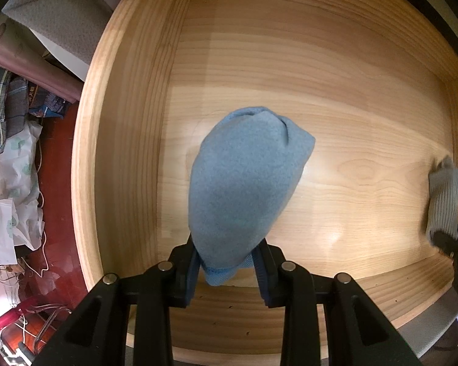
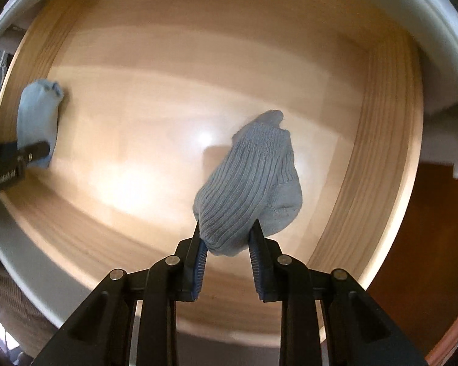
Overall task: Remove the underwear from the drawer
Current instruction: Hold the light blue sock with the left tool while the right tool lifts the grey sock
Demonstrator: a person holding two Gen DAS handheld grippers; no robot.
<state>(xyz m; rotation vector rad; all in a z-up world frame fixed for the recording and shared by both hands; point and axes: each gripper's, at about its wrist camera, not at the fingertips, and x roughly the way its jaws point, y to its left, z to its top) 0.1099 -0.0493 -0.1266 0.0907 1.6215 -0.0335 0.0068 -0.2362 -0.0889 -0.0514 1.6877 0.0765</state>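
Note:
Both grippers point down into an open light-wood drawer [image 1: 128, 140]. My left gripper [image 1: 227, 262] is shut on a blue folded garment [image 1: 241, 183], which hangs from its pads above the drawer floor. My right gripper [image 2: 226, 244] is shut on a grey ribbed knit piece [image 2: 250, 183], also dangling over the floor. In the left wrist view the grey ribbed piece [image 1: 444, 196] shows at the far right with the right gripper's black tip below it. In the right wrist view the blue garment [image 2: 38, 122] and the left gripper's black body [image 2: 6, 164] sit at the far left.
The drawer floor [image 1: 336, 106] shows bare wood around both hanging pieces; its wooden walls [image 2: 387, 140] ring it. Left of the drawer, a red floor [image 1: 58, 158] carries bags, folded cloth and cables. A white front edge [image 2: 21, 244] borders the drawer in the right wrist view.

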